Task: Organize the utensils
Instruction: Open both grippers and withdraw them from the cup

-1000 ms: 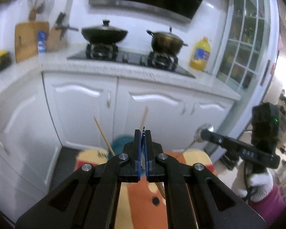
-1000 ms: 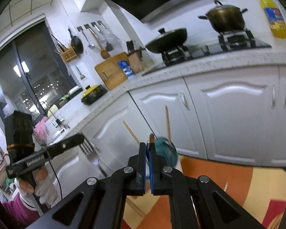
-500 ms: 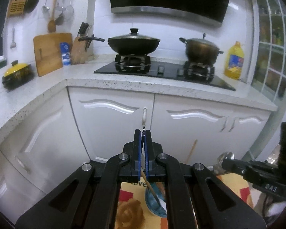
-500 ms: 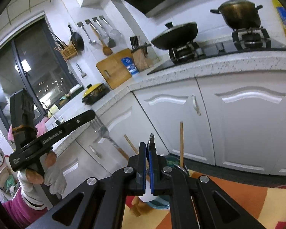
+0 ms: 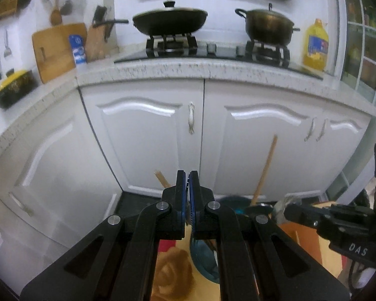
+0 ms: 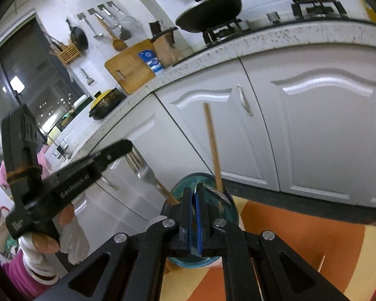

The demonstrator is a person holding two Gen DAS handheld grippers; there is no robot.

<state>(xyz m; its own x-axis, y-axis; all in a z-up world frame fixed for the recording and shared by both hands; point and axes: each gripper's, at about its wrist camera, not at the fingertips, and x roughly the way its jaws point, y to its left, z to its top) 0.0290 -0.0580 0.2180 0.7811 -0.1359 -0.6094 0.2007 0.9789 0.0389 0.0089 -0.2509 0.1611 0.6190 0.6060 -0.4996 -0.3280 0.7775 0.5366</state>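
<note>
We are holding a fork (image 6: pixel 144 173) in the left gripper (image 6: pixel 127 146), fingers pinched on its handle; the right gripper (image 6: pixel 194 215) is clamping a spoon (image 6: pixel 196 188). Both are hovering above the teal utensil cup (image 6: pixel 185 188) at twelve o'clock, apparently for insertion.

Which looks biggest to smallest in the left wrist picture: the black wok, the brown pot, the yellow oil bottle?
1. Black wok, the widest.
2. Brown pot.
3. Yellow oil bottle, the smallest.
They stand along the same counter, so nearness hardly skews this.
</note>
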